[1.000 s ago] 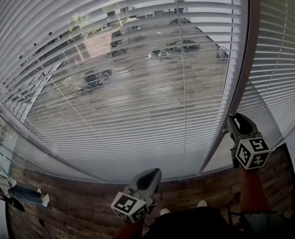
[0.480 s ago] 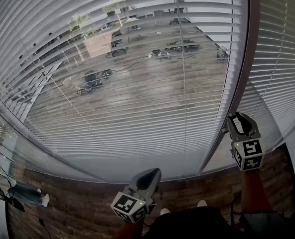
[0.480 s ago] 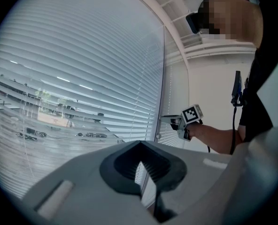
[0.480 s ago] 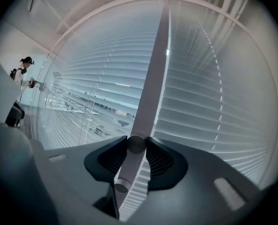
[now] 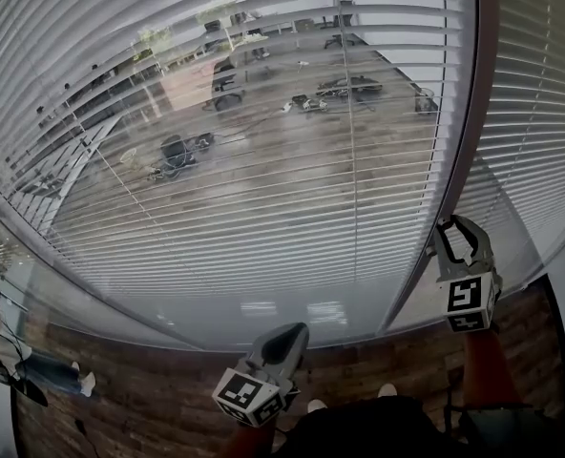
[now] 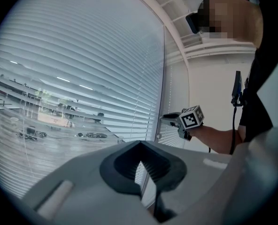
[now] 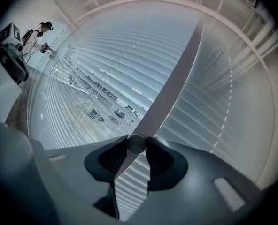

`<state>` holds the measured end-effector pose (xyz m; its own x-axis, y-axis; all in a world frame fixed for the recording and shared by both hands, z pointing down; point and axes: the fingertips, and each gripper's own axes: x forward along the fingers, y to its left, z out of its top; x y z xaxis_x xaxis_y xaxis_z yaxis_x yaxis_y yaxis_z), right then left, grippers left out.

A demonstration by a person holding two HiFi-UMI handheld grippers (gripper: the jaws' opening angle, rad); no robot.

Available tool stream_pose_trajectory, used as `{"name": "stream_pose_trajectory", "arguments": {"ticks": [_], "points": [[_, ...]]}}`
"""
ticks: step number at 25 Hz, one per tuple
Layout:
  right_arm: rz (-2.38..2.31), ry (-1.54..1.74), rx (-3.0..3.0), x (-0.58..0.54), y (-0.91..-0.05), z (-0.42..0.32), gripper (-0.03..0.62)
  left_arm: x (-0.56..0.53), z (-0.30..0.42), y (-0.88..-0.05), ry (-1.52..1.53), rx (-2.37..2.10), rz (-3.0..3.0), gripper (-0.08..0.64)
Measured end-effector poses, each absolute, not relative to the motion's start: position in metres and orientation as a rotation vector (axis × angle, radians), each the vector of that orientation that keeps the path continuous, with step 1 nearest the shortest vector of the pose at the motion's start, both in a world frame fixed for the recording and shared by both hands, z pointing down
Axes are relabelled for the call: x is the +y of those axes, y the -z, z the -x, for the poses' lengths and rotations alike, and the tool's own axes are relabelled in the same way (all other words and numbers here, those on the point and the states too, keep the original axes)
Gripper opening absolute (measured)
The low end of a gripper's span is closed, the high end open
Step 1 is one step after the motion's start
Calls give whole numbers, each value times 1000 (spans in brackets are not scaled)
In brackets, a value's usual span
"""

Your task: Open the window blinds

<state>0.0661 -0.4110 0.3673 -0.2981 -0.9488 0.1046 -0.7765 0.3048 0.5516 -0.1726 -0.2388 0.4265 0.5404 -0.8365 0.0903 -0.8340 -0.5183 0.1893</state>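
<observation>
White slatted window blinds (image 5: 263, 113) fill the window ahead, and parked vehicles outside show between the slats. My right gripper (image 5: 451, 229) reaches level to the dark window post (image 5: 464, 151). In the right gripper view it (image 7: 136, 148) is shut on the round end of the blinds' tilt wand (image 7: 136, 143), with a pad on each side of it. The left gripper view shows this gripper (image 6: 165, 117) at the post too. My left gripper (image 5: 287, 337) hangs low at the middle, off the blinds, its jaws (image 6: 140, 145) shut on nothing.
A second blind (image 5: 540, 141) hangs right of the post. A wooden floor (image 5: 149, 399) runs below the glass, with a low object (image 5: 49, 372) at the far left. A person (image 7: 38, 32) stands far off along the window.
My right gripper has rolled about its own axis on the wand, so its marker cube now faces the head camera squarely. The lower slats let more light through. The left gripper has not moved.
</observation>
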Motion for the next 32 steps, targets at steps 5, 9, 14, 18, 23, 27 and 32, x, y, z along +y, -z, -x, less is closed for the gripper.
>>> {"name": "stream_pose_trajectory", "arguments": {"ticks": [5,9,14,18,23,27,32], "points": [[-1507,647,-2079,-409,-371,-64,150,-240,171,-424,51,-1401,-2594,0],[-1486,713,-2017,-411,-372,-62,150,-243,171,-427,59,-1399,-2596,0],[-1453,834,-1879,-410,-372,-63,150,-241,171,-425,41,-1401,-2596,0],[-1446,870,-1836,-406,-386,-59,150,-237,177,-436,28,-1407,-2582,0],[-1445,880,-1830,-410,-373,-63,150,-240,173,-428,30,-1408,-2589,0],[-1448,863,-1842,-411,-374,-63,152,-241,173,-426,49,-1405,-2595,0],[-1486,668,-2066,-407,-375,-60,204,-239,172,-424,49,-1404,-2592,0]]}}
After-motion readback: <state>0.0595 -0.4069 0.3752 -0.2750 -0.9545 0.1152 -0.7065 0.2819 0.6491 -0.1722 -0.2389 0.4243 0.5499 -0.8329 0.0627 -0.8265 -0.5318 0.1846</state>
